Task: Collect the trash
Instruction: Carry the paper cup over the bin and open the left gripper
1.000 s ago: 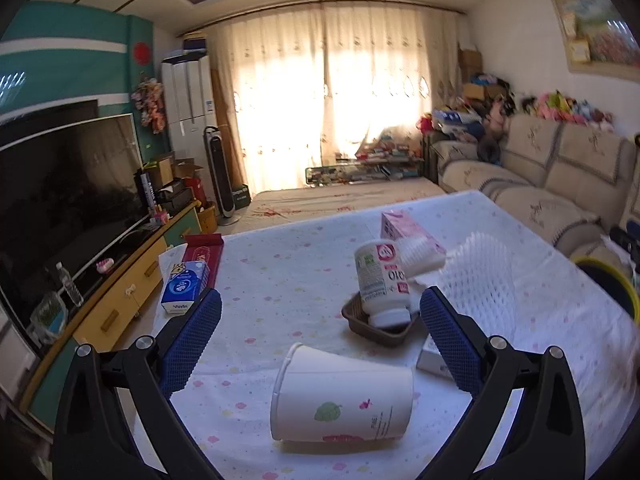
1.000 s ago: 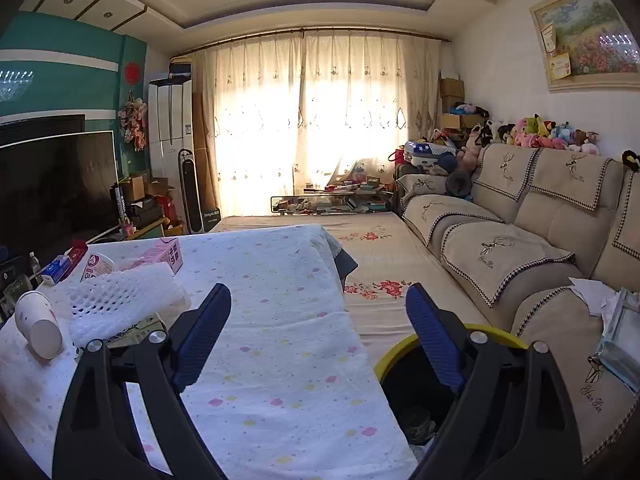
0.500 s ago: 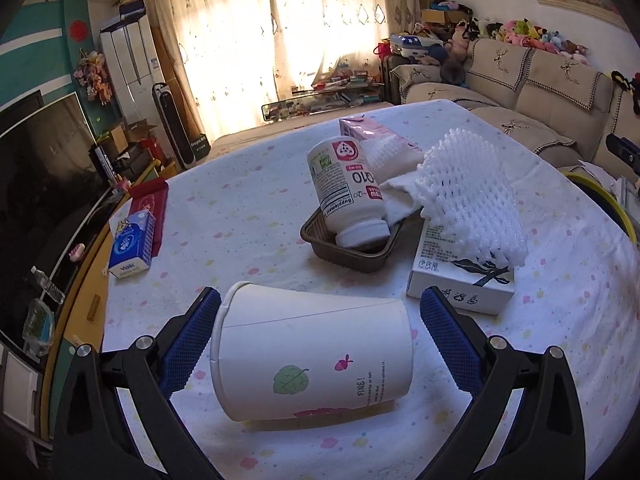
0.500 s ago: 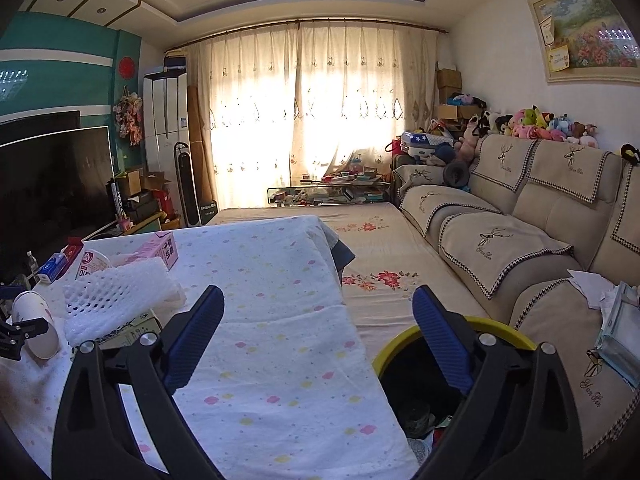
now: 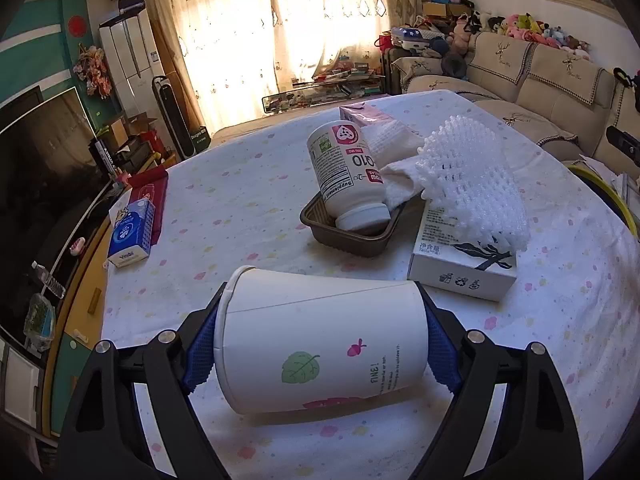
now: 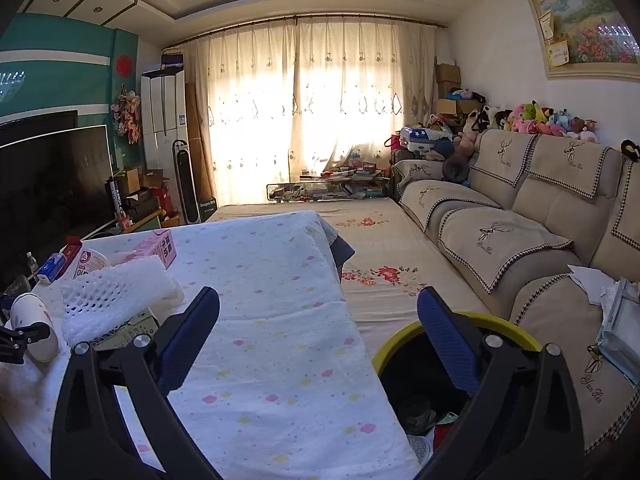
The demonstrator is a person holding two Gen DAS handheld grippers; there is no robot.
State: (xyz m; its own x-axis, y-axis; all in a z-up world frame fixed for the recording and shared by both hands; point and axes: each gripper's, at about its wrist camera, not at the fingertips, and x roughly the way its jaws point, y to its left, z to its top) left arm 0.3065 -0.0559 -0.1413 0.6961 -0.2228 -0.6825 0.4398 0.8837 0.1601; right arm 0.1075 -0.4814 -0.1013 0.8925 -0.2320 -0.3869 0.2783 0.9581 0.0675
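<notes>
A white paper cup (image 5: 320, 336) with a green leaf print lies on its side on the table. My left gripper (image 5: 320, 348) is shut on it, one pad against its rim end and one against its base. The cup also shows at the far left of the right wrist view (image 6: 32, 326). Behind it a white supplement bottle (image 5: 346, 176) leans in a brown tray (image 5: 352, 236), beside a white foam net (image 5: 472, 184) lying on a white box (image 5: 460, 268). My right gripper (image 6: 318, 328) is open and empty above the table's right edge, next to the yellow-rimmed trash bin (image 6: 420, 376).
A blue tissue pack (image 5: 132, 232) and a red box (image 5: 148, 196) lie at the table's left edge. A pink carton (image 5: 360, 114) lies behind the bottle. A sofa (image 6: 520, 240) runs along the right. A TV (image 5: 40, 168) stands on the left.
My left gripper has moved forward and down over the cup and its jaws have closed on the cup's ends. My right gripper has barely moved.
</notes>
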